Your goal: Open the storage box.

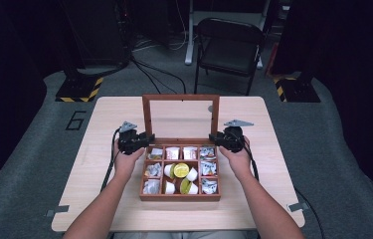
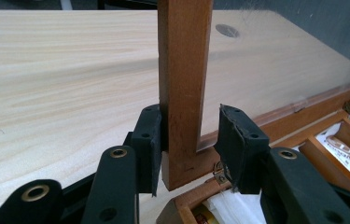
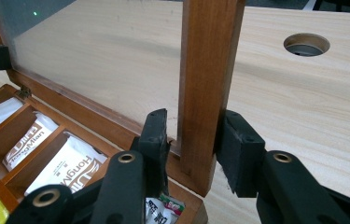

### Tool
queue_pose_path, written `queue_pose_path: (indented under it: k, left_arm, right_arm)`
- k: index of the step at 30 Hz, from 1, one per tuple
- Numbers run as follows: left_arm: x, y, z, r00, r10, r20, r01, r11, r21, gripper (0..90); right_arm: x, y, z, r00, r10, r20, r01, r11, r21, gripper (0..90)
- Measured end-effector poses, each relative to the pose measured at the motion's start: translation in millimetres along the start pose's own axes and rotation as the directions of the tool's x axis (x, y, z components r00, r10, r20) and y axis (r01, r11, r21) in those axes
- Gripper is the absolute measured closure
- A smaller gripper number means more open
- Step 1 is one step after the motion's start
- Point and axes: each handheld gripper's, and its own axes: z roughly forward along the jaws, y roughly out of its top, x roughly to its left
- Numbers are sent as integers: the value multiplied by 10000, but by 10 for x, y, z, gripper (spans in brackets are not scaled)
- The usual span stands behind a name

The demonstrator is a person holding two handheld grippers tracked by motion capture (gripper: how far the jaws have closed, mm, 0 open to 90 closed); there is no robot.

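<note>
A wooden compartment box (image 1: pixel 180 197) sits mid-table with its glass lid (image 1: pixel 180 98) standing upright. My left gripper (image 1: pixel 145 139) is shut on the lid's left frame post (image 2: pixel 182 93) near the hinge (image 2: pixel 219 170), one pad on each side of the wood. My right gripper (image 1: pixel 216 139) is likewise shut on the lid's right frame post (image 3: pixel 207 84), low down by the box's back corner. The box's compartments hold white sachets (image 3: pixel 67 170) and, in the middle one, small cups (image 1: pixel 180 171), some with yellow tops.
The pale wooden table (image 1: pixel 104 124) has a round cable hole (image 3: pixel 306 45) behind the lid on the right. A black folding chair (image 1: pixel 229 47) stands on the floor beyond the table. The person's forearms reach in from the near edge.
</note>
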Motion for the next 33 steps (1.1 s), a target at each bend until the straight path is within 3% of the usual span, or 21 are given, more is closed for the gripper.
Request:
queue_pose_path:
  k: [7,28,33]
  left_arm:
    - [3,1,59,9996,34,-275,-33,10000,46,607]
    - [23,5,116,9992,-308,-269,312,9994,174,571]
    - [33,-5,151,9977,-636,-221,640,9978,194,543]
  right_arm:
    - [-1,3,42,9991,417,77,-418,9991,58,631]
    - [-18,6,115,9957,901,192,-903,9959,89,611]
    - [-12,-3,150,9935,1087,329,-1090,9940,93,576]
